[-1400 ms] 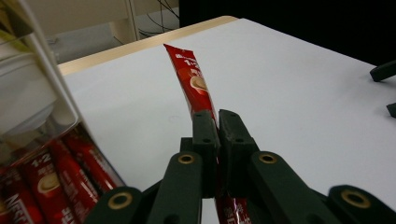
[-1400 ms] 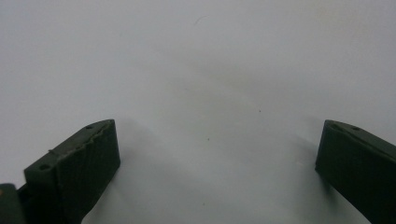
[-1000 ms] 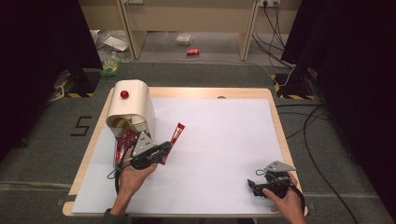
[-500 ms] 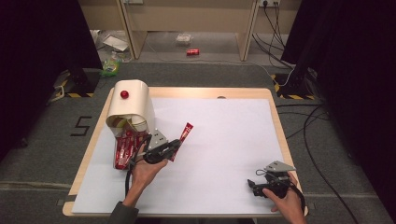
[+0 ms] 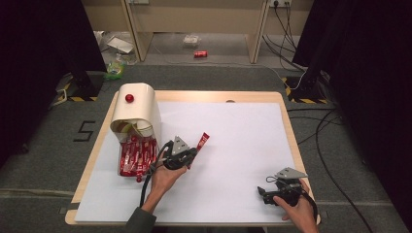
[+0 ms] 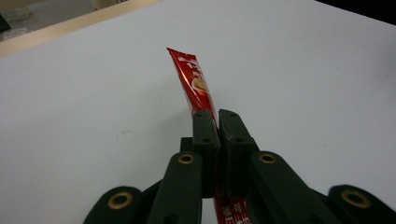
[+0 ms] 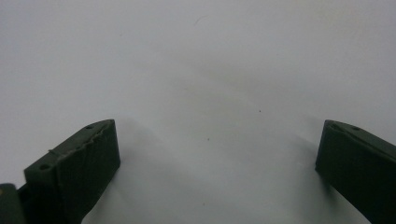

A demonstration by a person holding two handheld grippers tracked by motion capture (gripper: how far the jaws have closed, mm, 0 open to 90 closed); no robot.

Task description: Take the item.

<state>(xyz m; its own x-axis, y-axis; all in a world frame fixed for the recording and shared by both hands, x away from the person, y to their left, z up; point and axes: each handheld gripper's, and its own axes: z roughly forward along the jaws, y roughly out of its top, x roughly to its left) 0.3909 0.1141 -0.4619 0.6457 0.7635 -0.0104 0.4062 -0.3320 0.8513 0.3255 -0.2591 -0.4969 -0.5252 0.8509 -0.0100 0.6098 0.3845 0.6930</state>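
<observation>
The left gripper (image 5: 190, 156), angled over the mat, clamps a red sachet (image 6: 196, 86); the right gripper (image 5: 265, 193) rests wide.

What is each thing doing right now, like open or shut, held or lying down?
Left gripper: shut on the red sachet.
Red sachet: held, sticking out past the jaws.
Right gripper: open, nothing between its jaws.
Cream container: tipped on its side, mouth open.
Pile of red sachets: spilled out, lying flat.
</observation>
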